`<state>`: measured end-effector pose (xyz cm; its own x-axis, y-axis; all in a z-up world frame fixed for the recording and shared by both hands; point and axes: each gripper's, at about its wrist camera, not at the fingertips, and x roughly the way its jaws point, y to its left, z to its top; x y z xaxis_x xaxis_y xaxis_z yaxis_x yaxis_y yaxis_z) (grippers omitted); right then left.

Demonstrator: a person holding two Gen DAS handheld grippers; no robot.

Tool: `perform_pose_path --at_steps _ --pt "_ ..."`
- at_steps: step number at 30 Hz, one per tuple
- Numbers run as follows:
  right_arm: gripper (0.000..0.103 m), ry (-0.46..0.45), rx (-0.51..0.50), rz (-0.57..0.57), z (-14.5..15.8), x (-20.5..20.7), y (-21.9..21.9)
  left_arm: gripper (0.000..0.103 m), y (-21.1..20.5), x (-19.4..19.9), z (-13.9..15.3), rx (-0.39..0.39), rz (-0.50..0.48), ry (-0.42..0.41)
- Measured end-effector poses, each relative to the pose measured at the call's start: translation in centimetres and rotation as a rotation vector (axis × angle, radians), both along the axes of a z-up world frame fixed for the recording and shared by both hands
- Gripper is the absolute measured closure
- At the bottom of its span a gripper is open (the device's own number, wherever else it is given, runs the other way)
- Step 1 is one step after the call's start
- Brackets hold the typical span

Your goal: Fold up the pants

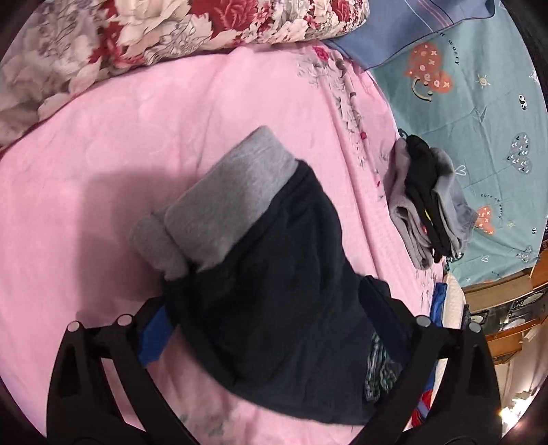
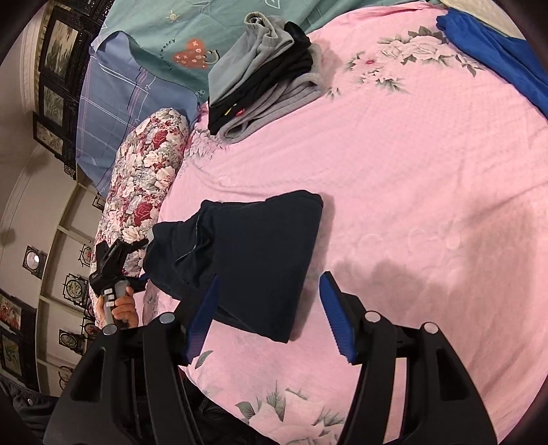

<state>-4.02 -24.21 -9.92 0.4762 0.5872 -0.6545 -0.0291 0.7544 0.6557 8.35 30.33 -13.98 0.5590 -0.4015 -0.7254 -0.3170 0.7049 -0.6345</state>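
Dark navy pants (image 2: 260, 260) with a grey lining (image 1: 226, 202) lie folded into a thick bundle on the pink bed sheet (image 2: 411, 178). In the left wrist view the bundle fills the gap between the fingers of my left gripper (image 1: 267, 297), which is shut on the pants at their waist end. The right wrist view shows that gripper (image 2: 144, 262), held by a hand (image 2: 123, 308), with the pants' left end bunched and slightly raised. My right gripper (image 2: 270, 318) is open over the bundle's near edge, its blue pads (image 2: 337, 318) holding nothing.
A stack of folded grey and black clothes (image 2: 263, 75) (image 1: 428, 202) sits at the sheet's far edge. A rolled floral quilt (image 2: 144, 178) (image 1: 171, 27) borders the bed. A blue garment (image 2: 496, 51) lies at the far right, beside a teal patterned sheet (image 1: 479, 113).
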Motion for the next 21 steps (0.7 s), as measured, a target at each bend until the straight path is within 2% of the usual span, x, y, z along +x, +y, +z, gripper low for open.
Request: perform_pose_path --at_steps 1,2,4,7,11,15,18,20,21 --pt "0.042 0.004 -0.005 0.0 -0.1 -0.1 0.1 0.009 -0.1 0.2 0.0 0.013 0.011 -0.005" --pt "0.042 0.008 -0.01 0.002 -0.1 -0.1 0.2 0.035 -0.2 0.2 0.1 0.038 0.027 -0.001" --pt "0.042 0.021 -0.022 0.004 -0.4 -0.1 0.4 0.069 -0.3 0.3 -0.1 0.096 0.037 0.02" --pt "0.042 0.056 -0.043 0.01 -0.9 0.4 1.1 0.075 0.5 -0.9 -0.1 0.049 0.059 -0.034" --pt "0.042 0.083 -0.095 0.063 -0.6 2.1 3.7 0.076 0.9 -3.2 1.7 0.04 0.055 -0.156" --pt "0.042 0.05 -0.165 0.18 1.0 5.0 8.7 0.077 0.7 -4.7 3.5 0.018 0.037 -0.245" --pt "0.042 -0.006 -0.182 0.288 1.8 7.9 13.8 0.077 0.3 -5.1 4.3 0.007 0.019 -0.28" --pt "0.049 -0.027 -0.215 0.317 1.5 10.3 17.0 0.077 -0.1 -5.1 4.9 0.016 0.005 -0.294" --pt "0.068 -0.031 -0.247 0.332 1.1 11.4 18.6 0.077 -0.2 -5.0 5.1 0.02 0.001 -0.297"
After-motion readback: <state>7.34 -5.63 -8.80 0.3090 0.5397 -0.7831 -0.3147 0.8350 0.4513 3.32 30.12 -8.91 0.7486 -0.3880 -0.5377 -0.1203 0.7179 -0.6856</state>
